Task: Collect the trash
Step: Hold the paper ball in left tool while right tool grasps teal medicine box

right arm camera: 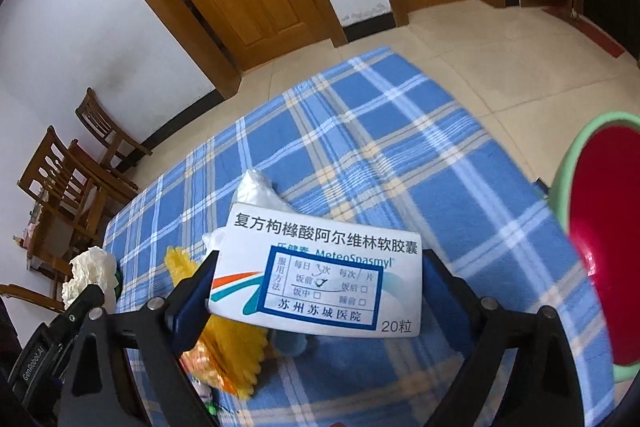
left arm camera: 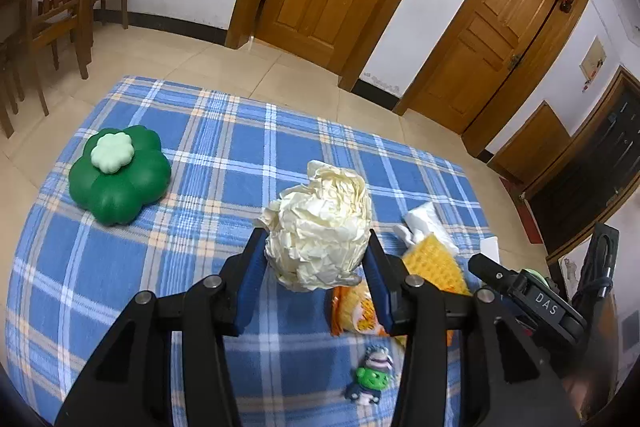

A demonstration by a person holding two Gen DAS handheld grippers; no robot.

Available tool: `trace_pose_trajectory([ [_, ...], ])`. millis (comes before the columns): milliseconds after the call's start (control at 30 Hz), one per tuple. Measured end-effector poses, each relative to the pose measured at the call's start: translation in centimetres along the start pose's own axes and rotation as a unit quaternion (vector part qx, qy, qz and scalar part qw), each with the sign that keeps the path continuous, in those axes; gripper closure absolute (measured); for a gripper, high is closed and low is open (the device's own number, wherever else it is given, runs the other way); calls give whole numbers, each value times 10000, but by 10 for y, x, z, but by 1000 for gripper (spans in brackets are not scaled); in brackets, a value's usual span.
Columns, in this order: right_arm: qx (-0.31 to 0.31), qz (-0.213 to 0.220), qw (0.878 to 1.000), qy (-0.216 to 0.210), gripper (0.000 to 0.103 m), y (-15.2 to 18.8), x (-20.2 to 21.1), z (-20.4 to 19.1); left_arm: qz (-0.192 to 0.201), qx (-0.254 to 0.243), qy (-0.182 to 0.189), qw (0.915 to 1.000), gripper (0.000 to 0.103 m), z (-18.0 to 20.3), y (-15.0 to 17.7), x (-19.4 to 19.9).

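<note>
The left claw (left arm camera: 316,259) is clamped on a crumpled paper ball (left arm camera: 320,231), held above the blue plaid counter (left arm camera: 224,155). The right claw (right arm camera: 316,291) grips a white medicine box (right arm camera: 320,275) — also lifted off the cloth, with a green-rimmed red bin (right arm camera: 600,247) to its right. A yellow sponge (left arm camera: 436,263) and orange wrapper (left arm camera: 356,311) lie below, beside a small toy figure (left arm camera: 372,375).
</note>
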State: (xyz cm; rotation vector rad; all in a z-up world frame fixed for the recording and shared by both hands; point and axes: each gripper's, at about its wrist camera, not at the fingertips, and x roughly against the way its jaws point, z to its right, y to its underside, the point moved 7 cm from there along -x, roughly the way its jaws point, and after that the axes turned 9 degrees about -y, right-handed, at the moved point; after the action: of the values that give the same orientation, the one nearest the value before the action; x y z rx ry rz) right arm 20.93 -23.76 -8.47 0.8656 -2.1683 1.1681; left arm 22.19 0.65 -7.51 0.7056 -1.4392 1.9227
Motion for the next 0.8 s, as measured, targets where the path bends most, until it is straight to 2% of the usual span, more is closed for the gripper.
trace_pose_trajectory([
  [800,185,697,9972,-181,8,19,121,14,64,-98,316,9994,56,35,39,66],
])
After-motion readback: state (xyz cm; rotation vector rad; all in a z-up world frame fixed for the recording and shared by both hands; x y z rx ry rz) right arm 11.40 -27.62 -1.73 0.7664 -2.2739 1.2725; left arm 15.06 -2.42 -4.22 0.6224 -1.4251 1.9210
